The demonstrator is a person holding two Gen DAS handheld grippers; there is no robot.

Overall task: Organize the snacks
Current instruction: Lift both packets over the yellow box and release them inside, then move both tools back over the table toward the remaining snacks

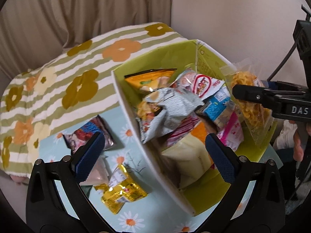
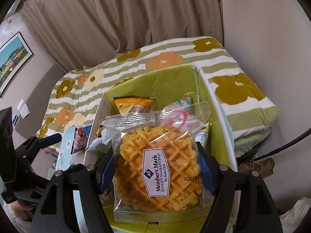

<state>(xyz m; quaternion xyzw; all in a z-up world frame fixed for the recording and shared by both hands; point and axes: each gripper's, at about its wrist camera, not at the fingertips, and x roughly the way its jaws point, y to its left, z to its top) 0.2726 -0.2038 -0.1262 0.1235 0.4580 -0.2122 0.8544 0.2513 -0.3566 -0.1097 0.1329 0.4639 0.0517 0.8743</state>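
right gripper (image 2: pixel 158 172): both blue pads (image 2: pixel 106 174) pressed against the sides of a clear waffle packet (image 2: pixel 159 165), jaws closed down to the packet's width. the packet is held upright over the near end of the green box (image 2: pixel 175 75), long axis running away from the camera, crimped far edge pointing toward the striped blanket (image 2: pixel 243 89). label on the packet reads "member's mark, quality guaranteed, by sams club", set at a slant; a printed code beside it begins "a202601", the rest cut off by the wrapper edge.

left gripper (image 1: pixel 153 153): jaws wide apart, nothing between them. it hangs above the box's near white wall (image 1: pixel 134 128), one blue pad over the daisy-print cloth (image 1: pixel 136 221), the other over the box contents.

on the cloth outside the box, nearest first: a gold packet (image 1: pixel 120 192), lying flat, small print unreadable; a pale pink pouch (image 1: pixel 99 170) touching it, partly hidden by the left pad; a dark purple packet (image 1: pixel 87 136) near the wall.

inside the box: a cream packet (image 1: pixel 186 155) at the near end, a crumpled silver packet (image 1: pixel 171 106) on top of the pile, a blue-labelled packet (image 1: pixel 215 106), a pink-and-white packet with a red logo (image 1: pixel 202 85), writing unreadable, and an orange packet (image 1: pixel 149 77) at the far end.

beyond: beige curtain (image 2: pixel 116 19), framed picture (image 2: pixel 13 58) on the wall.
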